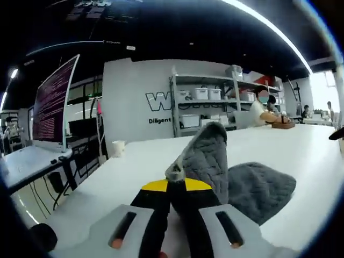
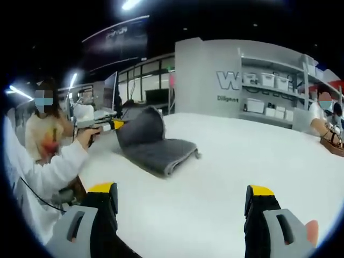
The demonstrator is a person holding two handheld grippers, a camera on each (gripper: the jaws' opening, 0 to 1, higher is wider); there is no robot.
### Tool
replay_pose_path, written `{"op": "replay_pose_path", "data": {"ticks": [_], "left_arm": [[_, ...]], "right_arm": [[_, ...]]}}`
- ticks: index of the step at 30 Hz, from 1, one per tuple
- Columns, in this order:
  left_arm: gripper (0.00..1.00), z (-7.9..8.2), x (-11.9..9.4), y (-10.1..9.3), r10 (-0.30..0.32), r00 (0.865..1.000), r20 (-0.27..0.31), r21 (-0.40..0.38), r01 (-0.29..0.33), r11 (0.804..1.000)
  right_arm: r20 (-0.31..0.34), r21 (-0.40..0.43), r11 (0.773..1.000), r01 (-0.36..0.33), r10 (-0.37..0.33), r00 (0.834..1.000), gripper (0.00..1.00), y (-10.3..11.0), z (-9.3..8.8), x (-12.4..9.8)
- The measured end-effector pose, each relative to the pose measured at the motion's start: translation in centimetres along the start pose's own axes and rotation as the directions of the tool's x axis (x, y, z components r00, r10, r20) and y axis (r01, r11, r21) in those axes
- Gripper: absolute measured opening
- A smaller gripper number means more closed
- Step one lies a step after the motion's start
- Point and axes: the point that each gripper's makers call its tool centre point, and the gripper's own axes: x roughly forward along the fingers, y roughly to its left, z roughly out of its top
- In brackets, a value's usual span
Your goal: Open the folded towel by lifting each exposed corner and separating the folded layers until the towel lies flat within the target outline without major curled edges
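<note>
Yellow-tipped jaws of the left gripper (image 1: 171, 185) sit pinched together on a corner of the grey quilted towel (image 1: 236, 180), lifting that layer into a raised flap while the rest lies folded on the white table (image 1: 301, 145). Seen from the right gripper view, the left gripper (image 2: 115, 124) holds the towel (image 2: 156, 145) up at its far side. Right gripper (image 2: 183, 201) hangs well apart with its jaws spread wide, holding nothing. Judging by this, the first layer is being peeled open; next the corner likely needs carrying across and laying flat.
</note>
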Motion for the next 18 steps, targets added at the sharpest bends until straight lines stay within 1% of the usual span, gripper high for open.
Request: {"op": "replay_pose_path", "data": {"ticks": [2, 4, 5, 7, 8, 10, 11, 14, 18], "left_arm": [[0.08, -1.5, -0.3, 0.9, 0.031, 0.997, -0.065, 0.053, -0.028, 0.998], [0.08, -2.7, -0.3, 1.5, 0.046, 0.993, -0.111, 0.083, -0.037, 0.996], [0.08, -3.4, -0.3, 1.7, 0.049, 0.989, -0.137, 0.089, -0.037, 0.995], [0.08, -4.8, -0.2, 1.8, 0.040, 0.979, -0.200, 0.075, -0.025, 0.997], [0.08, -5.3, -0.1, 2.0, 0.038, 0.976, -0.212, 0.068, -0.025, 0.997], [0.08, -5.7, 0.0, 2.0, 0.014, 0.978, -0.209, 0.028, -0.008, 1.000], [0.08, -5.8, -0.1, 2.1, 0.001, 0.979, -0.205, -0.025, -0.006, 1.000], [0.11, -6.1, -0.2, 2.8, -0.011, 0.980, -0.200, -0.073, -0.004, 0.997], [0.15, -6.6, -0.8, 3.5, -0.021, 0.979, -0.204, -0.112, -0.002, 0.994]], "right_arm": [[-0.001, -0.002, 1.000, 0.002, -0.002, 1.000, 0.99, -0.1, 0.0, 0.0], [0.004, 0.003, 1.000, 0.003, -0.003, 1.000, 0.99, -0.1, 0.1, 0.0], [0.004, 0.003, 1.000, 0.001, -0.001, 1.000, 0.99, -0.1, 0.0, 0.1], [-0.009, 0.000, 1.000, -0.004, 0.004, 1.000, 0.98, 0.0, -0.2, 0.4], [-0.015, -0.002, 1.000, -0.005, 0.005, 1.000, 0.98, 0.1, -0.3, 0.5], [-0.019, -0.004, 1.000, -0.009, 0.009, 1.000, 0.98, 0.2, -0.4, 0.5], [-0.017, -0.004, 1.000, -0.012, 0.012, 1.000, 0.98, 0.3, -0.3, 0.4], [-0.001, 0.003, 1.000, -0.010, 0.010, 1.000, 0.98, 0.2, 0.0, 0.3], [-0.010, 0.003, 1.000, 0.000, 0.000, 1.000, 0.98, 0.0, -0.3, 0.3]]}}
